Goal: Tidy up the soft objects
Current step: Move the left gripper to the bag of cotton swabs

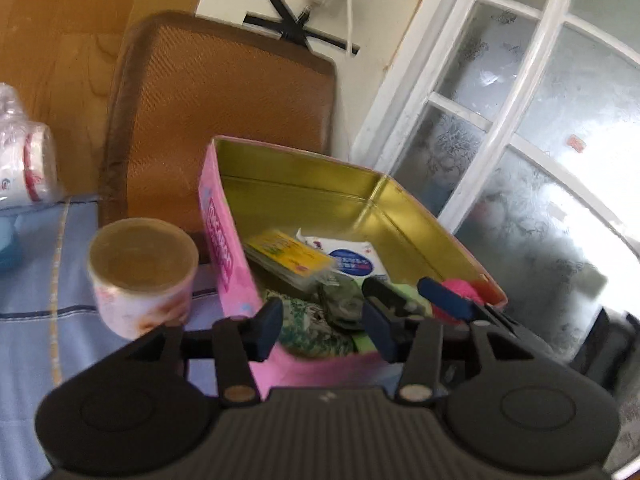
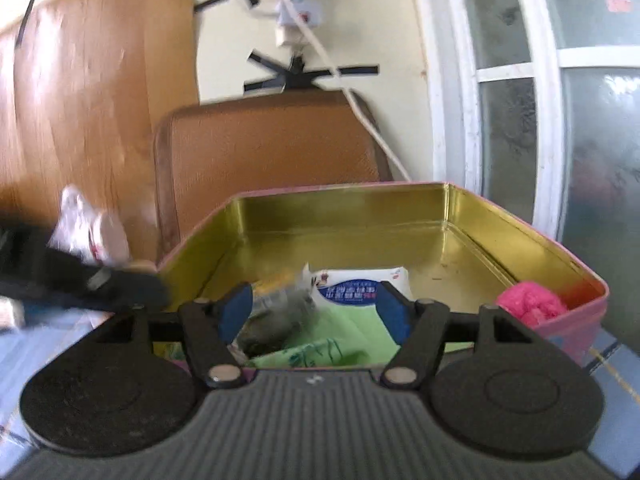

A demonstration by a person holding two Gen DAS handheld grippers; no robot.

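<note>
Left gripper point(image 1: 322, 326) and right gripper point(image 2: 316, 312): fingers apart, gripping nothing, over the pink tin point(image 2: 440, 216); pink ball point(image 2: 530, 306) lay right of the fingers.

Tin point(image 1: 224, 240): pink outside with a darker pink lettered band, gold inside. Contents: pink ball point(image 2: 530, 304), white packet point(image 2: 360, 286) with blue label, yellow packet point(image 1: 286, 252), light green sheet point(image 2: 336, 336) with dark green scribble, green leaf-print cloth point(image 1: 308, 324). Cup point(image 1: 142, 280): white with pale pink print. Bedsheet point(image 1: 36, 280): light blue with dark blue and tan stripes. Cushion point(image 1: 224, 120): woven brown. Gripper pads point(image 2: 236, 316): blue on black.
</note>
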